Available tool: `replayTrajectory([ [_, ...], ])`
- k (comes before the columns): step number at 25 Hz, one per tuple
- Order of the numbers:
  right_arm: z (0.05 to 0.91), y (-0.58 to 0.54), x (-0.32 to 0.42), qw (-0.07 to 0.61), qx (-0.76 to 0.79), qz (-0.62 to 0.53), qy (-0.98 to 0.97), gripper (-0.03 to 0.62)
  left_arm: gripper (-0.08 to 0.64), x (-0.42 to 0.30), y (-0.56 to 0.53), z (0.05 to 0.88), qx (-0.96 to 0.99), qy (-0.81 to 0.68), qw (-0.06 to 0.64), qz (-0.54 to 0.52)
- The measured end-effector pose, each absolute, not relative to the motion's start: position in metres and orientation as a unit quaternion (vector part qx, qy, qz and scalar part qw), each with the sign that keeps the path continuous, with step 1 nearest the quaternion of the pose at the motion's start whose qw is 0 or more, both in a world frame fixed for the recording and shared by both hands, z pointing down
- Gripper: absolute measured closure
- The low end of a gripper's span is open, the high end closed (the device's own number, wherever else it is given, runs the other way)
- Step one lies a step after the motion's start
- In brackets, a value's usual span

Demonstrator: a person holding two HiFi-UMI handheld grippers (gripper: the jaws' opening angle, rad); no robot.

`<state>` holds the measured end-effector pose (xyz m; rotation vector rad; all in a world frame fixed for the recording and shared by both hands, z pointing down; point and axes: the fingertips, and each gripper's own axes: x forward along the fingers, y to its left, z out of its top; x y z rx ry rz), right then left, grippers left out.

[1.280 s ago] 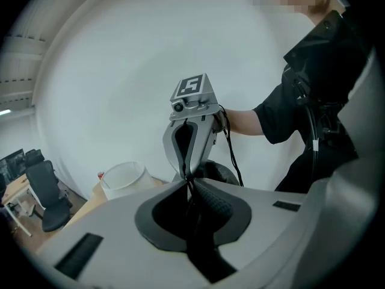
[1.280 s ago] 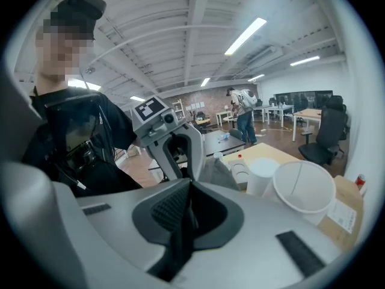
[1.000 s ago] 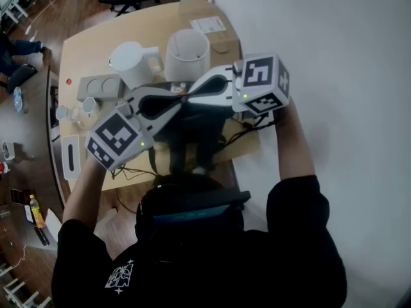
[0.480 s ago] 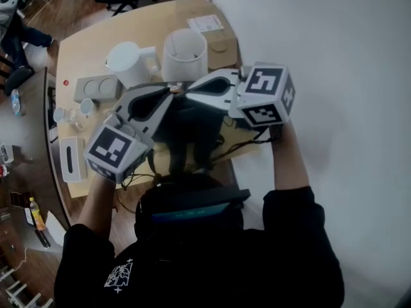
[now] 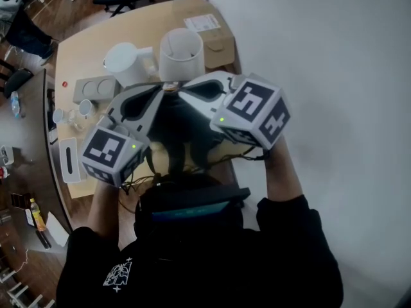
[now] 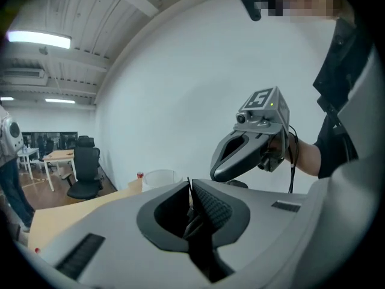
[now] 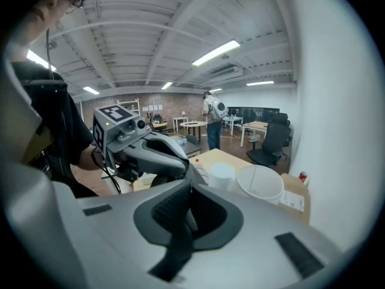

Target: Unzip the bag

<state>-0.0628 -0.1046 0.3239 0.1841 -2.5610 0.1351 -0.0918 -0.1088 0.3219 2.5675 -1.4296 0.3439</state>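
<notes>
A black bag [image 5: 187, 132] lies on the wooden table [image 5: 96, 40] right in front of me, mostly hidden under both grippers. My left gripper [image 5: 167, 89] and right gripper [image 5: 180, 89] point toward each other, and their tips meet over the bag's far end. In the left gripper view the left gripper [image 6: 190, 187] has its jaws closing, almost together. A thin dark sliver shows at its tips and I cannot tell what it is. The right gripper [image 7: 190, 174] is shut, with nothing visible between its pads. Neither gripper view shows the bag.
Just beyond the tips stand a white kettle [image 5: 126, 63] and a white bucket [image 5: 182, 53], with a cardboard box [image 5: 217, 38] behind them. A grey tray [image 5: 95, 90] and a white tissue box [image 5: 69, 160] sit at the left. The white wall [image 5: 334, 76] runs along the right.
Both grippers have shifted up and left together, their tips still meeting. The right gripper's marker cube has swung down and closer to the head camera.
</notes>
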Motion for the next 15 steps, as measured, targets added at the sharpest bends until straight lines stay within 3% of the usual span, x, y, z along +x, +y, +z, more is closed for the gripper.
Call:
replayTrajectory([
  [6, 0.326, -0.108, -0.057, 0.256, 0.073, 0.091, -0.96, 0.572, 0.545, -0.111, -0.108, 0.325, 0.857, -0.485, 0.176, 0.009],
  [15, 0.332, -0.118, -0.039, 0.254, 0.099, 0.105, -0.956, 0.572, 0.555, -0.136, -0.103, 0.333, 0.838, -0.484, 0.241, -0.07],
])
